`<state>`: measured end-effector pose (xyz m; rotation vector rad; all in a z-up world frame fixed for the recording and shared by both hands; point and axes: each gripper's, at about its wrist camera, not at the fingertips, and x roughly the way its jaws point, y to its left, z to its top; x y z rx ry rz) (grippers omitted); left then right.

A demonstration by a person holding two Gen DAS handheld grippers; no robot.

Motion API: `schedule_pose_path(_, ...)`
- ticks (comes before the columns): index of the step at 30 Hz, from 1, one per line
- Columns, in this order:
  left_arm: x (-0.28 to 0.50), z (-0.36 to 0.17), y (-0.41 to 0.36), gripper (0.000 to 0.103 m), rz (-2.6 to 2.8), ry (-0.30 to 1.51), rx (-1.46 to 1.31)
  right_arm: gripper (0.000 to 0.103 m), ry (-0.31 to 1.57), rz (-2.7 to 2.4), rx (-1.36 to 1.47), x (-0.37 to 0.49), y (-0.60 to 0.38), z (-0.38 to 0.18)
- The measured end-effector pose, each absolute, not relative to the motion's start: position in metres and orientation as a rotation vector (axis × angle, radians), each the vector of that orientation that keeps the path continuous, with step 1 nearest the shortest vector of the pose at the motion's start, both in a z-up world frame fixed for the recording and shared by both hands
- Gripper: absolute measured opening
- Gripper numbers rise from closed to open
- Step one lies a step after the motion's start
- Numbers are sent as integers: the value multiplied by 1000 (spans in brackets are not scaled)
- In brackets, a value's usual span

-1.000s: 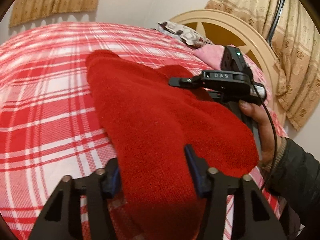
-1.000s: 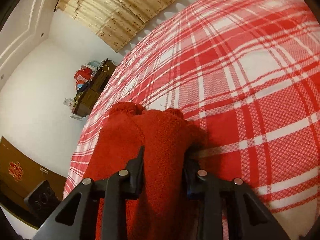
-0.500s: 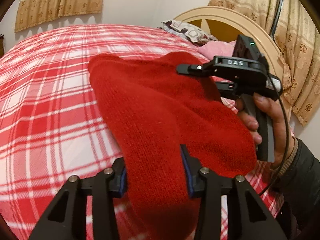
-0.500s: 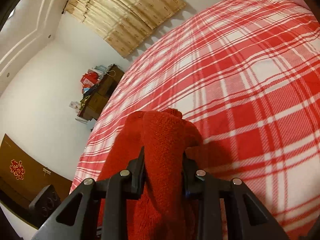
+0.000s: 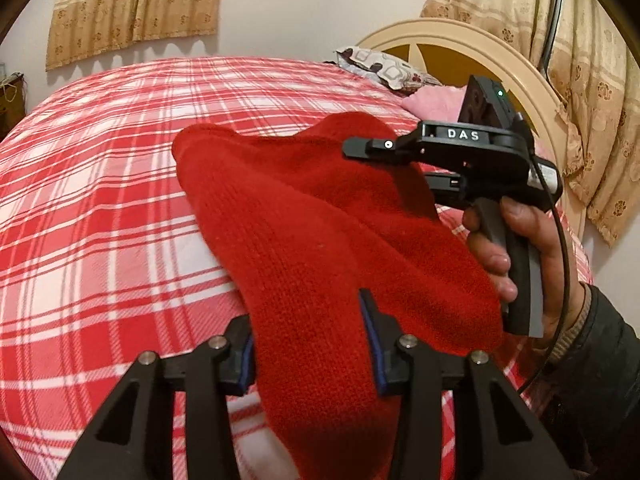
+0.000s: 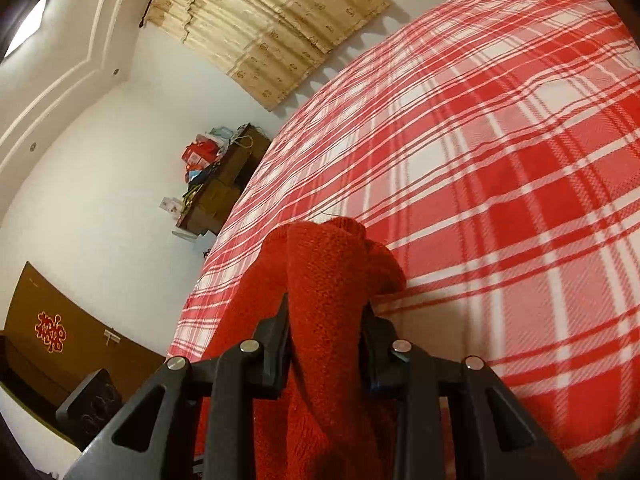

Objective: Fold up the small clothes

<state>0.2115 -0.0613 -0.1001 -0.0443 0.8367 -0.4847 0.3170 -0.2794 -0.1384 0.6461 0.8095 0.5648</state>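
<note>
Red knitted wool is filling the middle of the left wrist view: the small red garment (image 5: 304,216) is running from between the fingers of the left gripper (image 5: 310,344) away over the checked bedspread (image 5: 100,208). The two fingers are pressing on a band of the knit, one from each side, so this gripper is holding the garment. The cloth is hanging in the air above the bed and is spreading wide toward its far end. There the right gripper (image 5: 360,148) is coming in from the right, held by the person's hand (image 5: 520,248); its tip is lying against the far edge of the garment. Behind are standing a cream headboard (image 5: 460,48) and a patterned pillow (image 5: 380,66).

In the right wrist view, the right gripper (image 6: 326,340) is closing narrowly on a bunched fold of the same garment (image 6: 328,280), which is rising up between the fingers and falling down below them. The bedspread (image 6: 500,160) is lying beyond, under it.
</note>
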Motion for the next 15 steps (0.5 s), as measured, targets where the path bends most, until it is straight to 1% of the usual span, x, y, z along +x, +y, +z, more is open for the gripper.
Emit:
schedule_pose_path(7, 198, -90, -38, 44, -449, 807, -69, 29, 804, 617, 628, 313, -245, -126)
schedule_pose_path(15, 185, -86, -9, 43, -393, 785, -89, 29, 822, 689, 615, 319, -201, -126)
